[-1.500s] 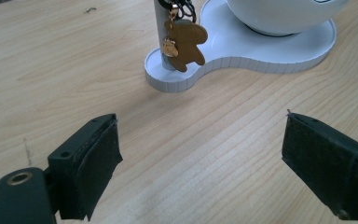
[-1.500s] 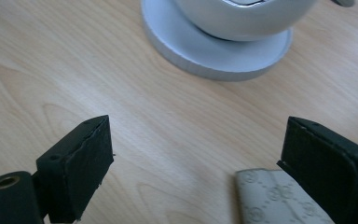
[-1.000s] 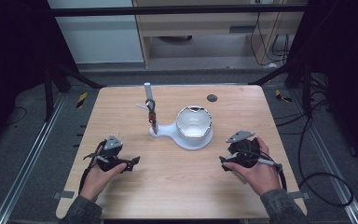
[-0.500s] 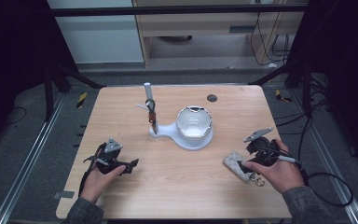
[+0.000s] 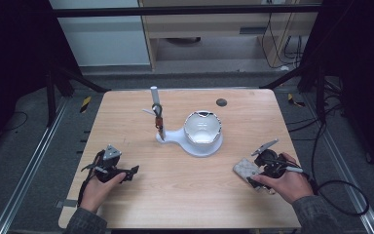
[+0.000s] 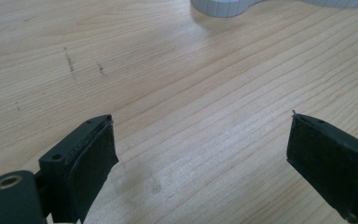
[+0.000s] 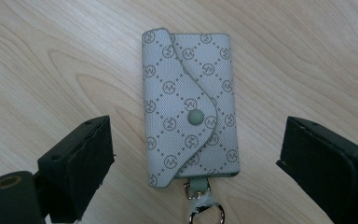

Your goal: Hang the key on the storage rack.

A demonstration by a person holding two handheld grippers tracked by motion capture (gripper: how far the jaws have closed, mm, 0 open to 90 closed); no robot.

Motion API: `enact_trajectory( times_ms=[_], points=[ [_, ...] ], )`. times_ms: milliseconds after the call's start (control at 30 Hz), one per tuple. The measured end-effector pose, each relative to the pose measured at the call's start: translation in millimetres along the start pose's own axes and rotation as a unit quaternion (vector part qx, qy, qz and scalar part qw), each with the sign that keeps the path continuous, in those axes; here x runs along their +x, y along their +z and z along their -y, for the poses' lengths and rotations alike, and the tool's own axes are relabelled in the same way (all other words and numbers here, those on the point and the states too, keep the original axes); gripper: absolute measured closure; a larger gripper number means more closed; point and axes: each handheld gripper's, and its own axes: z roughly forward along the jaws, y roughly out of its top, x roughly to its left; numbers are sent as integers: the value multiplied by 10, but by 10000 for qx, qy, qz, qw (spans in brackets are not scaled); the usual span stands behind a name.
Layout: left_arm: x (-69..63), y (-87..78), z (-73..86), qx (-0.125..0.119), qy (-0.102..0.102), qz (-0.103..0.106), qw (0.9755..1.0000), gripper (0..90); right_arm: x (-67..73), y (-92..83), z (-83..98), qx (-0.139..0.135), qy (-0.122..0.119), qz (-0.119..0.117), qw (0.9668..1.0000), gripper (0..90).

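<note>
Wooden table (image 5: 185,195): white bowl (image 5: 202,127) is seated on a white base (image 5: 191,145) at centre; contents cannot be told. Patterned key pouch (image 7: 189,107), snapped shut, is laid flat between the parted jaws of the right gripper (image 7: 193,154). Left gripper (image 6: 200,154) is held with jaws apart over bare wood.

Both hands come in from the bottom, each holding a gripper. Left gripper (image 5: 126,173) has its jaws spread wide, nothing between them. Right gripper (image 5: 253,168) is also wide open, jaws pointing down and inward toward the left one.
</note>
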Motion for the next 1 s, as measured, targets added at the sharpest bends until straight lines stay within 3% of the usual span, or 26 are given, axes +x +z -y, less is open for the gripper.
enact_trajectory(
  times_ms=[167,533,1000],
  points=[
    [11,11,7,49,-13,-23,10000,77,-5,166,-10,230,-15,-148,9996,80],
    [11,8,15,72,-1,-27,10000,77,-75,288,-85,653,-15,-252,9975,92],
    [2,17,17,99,46,-53,9999,85,-89,444,-88,871,-139,-248,9958,112]
  ],
)
